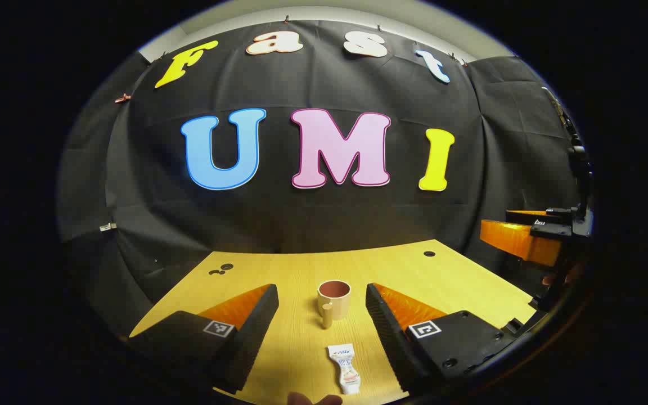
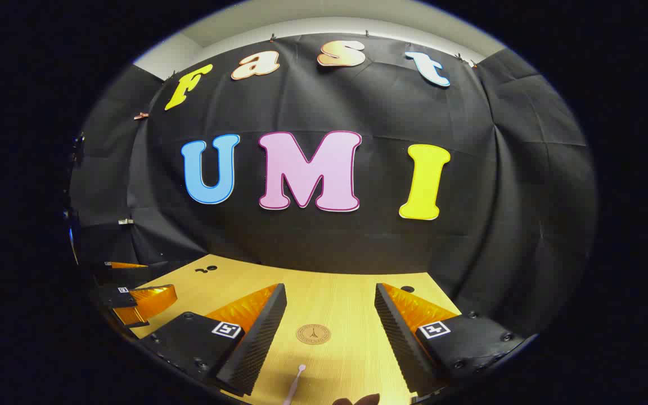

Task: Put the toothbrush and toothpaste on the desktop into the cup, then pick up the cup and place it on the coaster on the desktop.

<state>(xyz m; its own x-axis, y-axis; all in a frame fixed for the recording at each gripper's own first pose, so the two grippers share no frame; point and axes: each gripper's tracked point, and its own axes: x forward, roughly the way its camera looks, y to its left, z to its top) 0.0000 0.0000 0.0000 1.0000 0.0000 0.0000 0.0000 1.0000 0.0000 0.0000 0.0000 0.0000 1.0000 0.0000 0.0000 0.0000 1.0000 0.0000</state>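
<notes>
On the desk (image 1: 470,281), in the left gripper view, the cup (image 1: 334,298) stands upright with its mouth facing up, so things can drop straight in. Its handle points toward the camera. The toothpaste (image 1: 345,367) lies flat just in front of the cup, a little apart from it. The left tool (image 1: 320,315) hangs above the desk with its two fingers spread wide, and it holds nothing. The cup and the toothpaste both sit in the gap between the fingers, so this tool looks lined up to go down for the toothpaste first. In the right gripper view, the right tool (image 2: 329,318) is spread wide too, with nothing in it. The coaster (image 2: 313,334) lies flat on the desk between its fingers, with nothing on it yet. The toothbrush (image 2: 296,383) lies nearer the camera, and only its far end shows at the bottom, so I cannot tell how the rest of it lies. This tool seems set to pick up the toothbrush. Nothing has gone into the cup yet, so the job looks like it is just at the start.
</notes>
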